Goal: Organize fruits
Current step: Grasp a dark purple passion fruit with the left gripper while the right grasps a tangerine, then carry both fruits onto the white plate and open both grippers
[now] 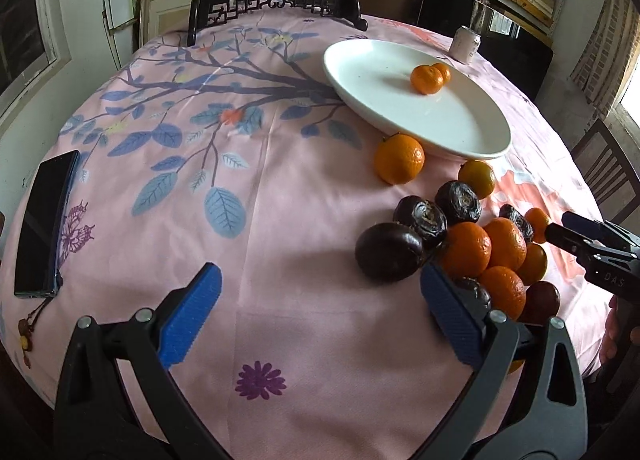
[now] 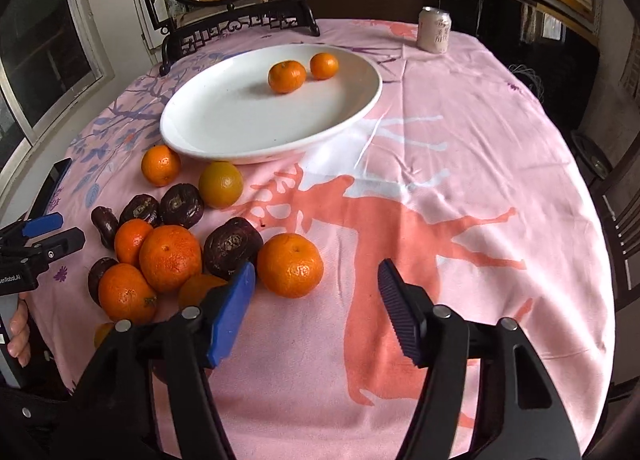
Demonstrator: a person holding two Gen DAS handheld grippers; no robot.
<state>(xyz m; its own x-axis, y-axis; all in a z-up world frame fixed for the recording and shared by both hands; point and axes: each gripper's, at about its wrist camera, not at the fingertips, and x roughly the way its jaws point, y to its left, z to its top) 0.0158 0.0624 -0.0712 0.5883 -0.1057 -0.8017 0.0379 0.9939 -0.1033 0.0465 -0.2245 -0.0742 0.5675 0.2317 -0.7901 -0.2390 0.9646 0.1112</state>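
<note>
I see both tools over the pink tablecloth point(image 2: 460, 108). My left gripper point(image 1: 320, 312) has its jaws spread wide with nothing between them, its right pad just beside the pile of fruit point(image 1: 472, 252). My right gripper point(image 2: 316, 308) also stands apart and empty, an orange point(image 2: 290, 265) lying just ahead of its left pad. The pile mixes oranges with dark purple fruits point(image 2: 232, 246) near the table's front edge. Two small oranges point(image 2: 286, 77) sit on the white plate point(image 2: 224, 120) farther back. A can point(image 2: 434, 30) stands at the far edge, and a phone point(image 1: 46, 224) lies off to the left.
</note>
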